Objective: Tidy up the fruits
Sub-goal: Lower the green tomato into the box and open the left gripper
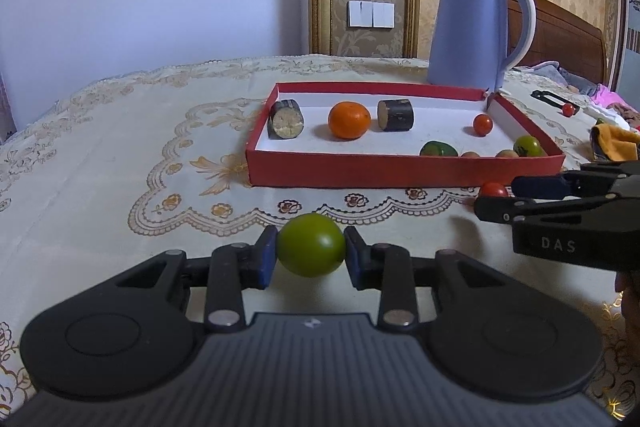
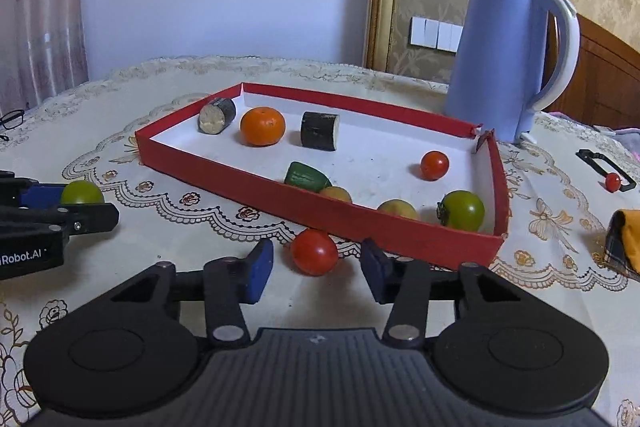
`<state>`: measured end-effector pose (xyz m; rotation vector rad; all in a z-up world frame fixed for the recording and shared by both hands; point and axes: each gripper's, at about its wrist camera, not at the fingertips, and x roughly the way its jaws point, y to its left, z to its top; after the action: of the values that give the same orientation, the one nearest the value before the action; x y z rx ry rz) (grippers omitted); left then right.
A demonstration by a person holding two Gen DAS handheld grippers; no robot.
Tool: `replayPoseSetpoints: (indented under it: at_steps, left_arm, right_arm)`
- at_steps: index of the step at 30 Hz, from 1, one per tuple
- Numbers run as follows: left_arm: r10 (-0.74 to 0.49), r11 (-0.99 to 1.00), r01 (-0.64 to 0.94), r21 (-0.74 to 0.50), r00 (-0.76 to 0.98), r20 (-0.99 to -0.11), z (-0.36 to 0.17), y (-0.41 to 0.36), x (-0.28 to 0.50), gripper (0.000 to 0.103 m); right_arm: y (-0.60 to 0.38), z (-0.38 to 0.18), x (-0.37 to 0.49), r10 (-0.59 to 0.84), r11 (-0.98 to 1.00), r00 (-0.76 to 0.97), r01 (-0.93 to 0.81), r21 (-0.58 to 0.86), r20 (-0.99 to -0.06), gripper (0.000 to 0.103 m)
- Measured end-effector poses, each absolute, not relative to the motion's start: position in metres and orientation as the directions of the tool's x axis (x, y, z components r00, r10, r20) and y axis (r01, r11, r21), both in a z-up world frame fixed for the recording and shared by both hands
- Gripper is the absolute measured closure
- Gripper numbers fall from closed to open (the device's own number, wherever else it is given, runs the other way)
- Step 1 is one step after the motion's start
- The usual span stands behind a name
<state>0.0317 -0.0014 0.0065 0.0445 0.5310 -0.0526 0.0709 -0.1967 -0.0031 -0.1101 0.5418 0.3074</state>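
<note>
My left gripper (image 1: 311, 251) is shut on a green round fruit (image 1: 311, 245), just above the tablecloth in front of the red box (image 1: 360, 171). My right gripper (image 2: 316, 261) is open, its blue pads either side of a red tomato (image 2: 314, 251) that lies on the cloth against the red box's (image 2: 360, 223) near wall. The box holds an orange (image 2: 263, 126), two dark cut cylinders (image 2: 319, 136), a small tomato (image 2: 434, 165), a green tomato (image 2: 462, 209), a green piece (image 2: 306, 177) and two yellowish fruits (image 2: 398, 209). The left gripper with its green fruit (image 2: 82, 192) shows at the right wrist view's left edge.
A blue kettle (image 1: 476, 27) stands behind the box. Another small red tomato (image 2: 613, 181) lies by a black clip at the far right. A yellow cloth (image 2: 628, 239) sits at the right edge. Glasses (image 2: 10, 119) lie at the far left.
</note>
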Motion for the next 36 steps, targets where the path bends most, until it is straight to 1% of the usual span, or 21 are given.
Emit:
replayPoseSetpoints:
  at_steps: [1, 3, 5, 8, 14, 21, 25, 29, 36]
  left_arm:
    - [-0.038, 0.998, 0.06, 0.028, 0.861, -0.507, 0.006, -0.002, 0.032, 0.071]
    - [-0.039, 0.998, 0.062, 0.028, 0.862, -0.506, 0.006, -0.002, 0.031, 0.071]
    - [-0.037, 0.998, 0.062, 0.032, 0.861, -0.507, 0.007, -0.003, 0.031, 0.071]
    - [-0.038, 0.997, 0.064, 0.034, 0.86, -0.51, 0.006, -0.004, 0.031, 0.071]
    - [-0.029, 0.996, 0.064, 0.054, 0.863, -0.504, 0.009, -0.008, 0.031, 0.071]
    - [-0.016, 0.995, 0.065, 0.081, 0.867, -0.498, 0.016, -0.018, 0.033, 0.071]
    - [-0.011, 0.992, 0.07, 0.103, 0.874, -0.486, 0.023, -0.026, 0.038, 0.071]
    - [0.01, 0.989, 0.061, 0.137, 0.884, -0.468, 0.032, -0.038, 0.046, 0.071]
    - [0.026, 0.982, 0.063, 0.178, 0.886, -0.463, 0.044, -0.058, 0.073, 0.071]
  right_arm:
    - [-0.196, -0.004, 0.072, 0.261, 0.948, 0.808, -0.318, -0.019, -0.528, 0.059]
    - [-0.195, -0.005, 0.075, 0.27, 0.944, 0.796, -0.329, -0.012, -0.542, 0.069]
    - [-0.194, -0.005, 0.077, 0.276, 0.942, 0.789, -0.335, -0.008, -0.548, 0.07]
    - [-0.195, -0.005, 0.08, 0.281, 0.943, 0.785, -0.334, 0.005, -0.552, 0.077]
    - [-0.201, -0.003, 0.07, 0.293, 0.941, 0.795, -0.337, 0.015, -0.53, 0.077]
    - [-0.215, 0.011, 0.033, 0.324, 0.935, 0.829, -0.354, 0.021, -0.456, 0.077]
    - [-0.227, 0.016, 0.019, 0.326, 0.937, 0.842, -0.348, 0.03, -0.429, 0.077]
    - [-0.239, 0.018, 0.008, 0.332, 0.937, 0.85, -0.348, 0.037, -0.409, 0.077]
    - [-0.257, 0.02, -0.003, 0.338, 0.939, 0.861, -0.337, 0.07, -0.38, 0.077]
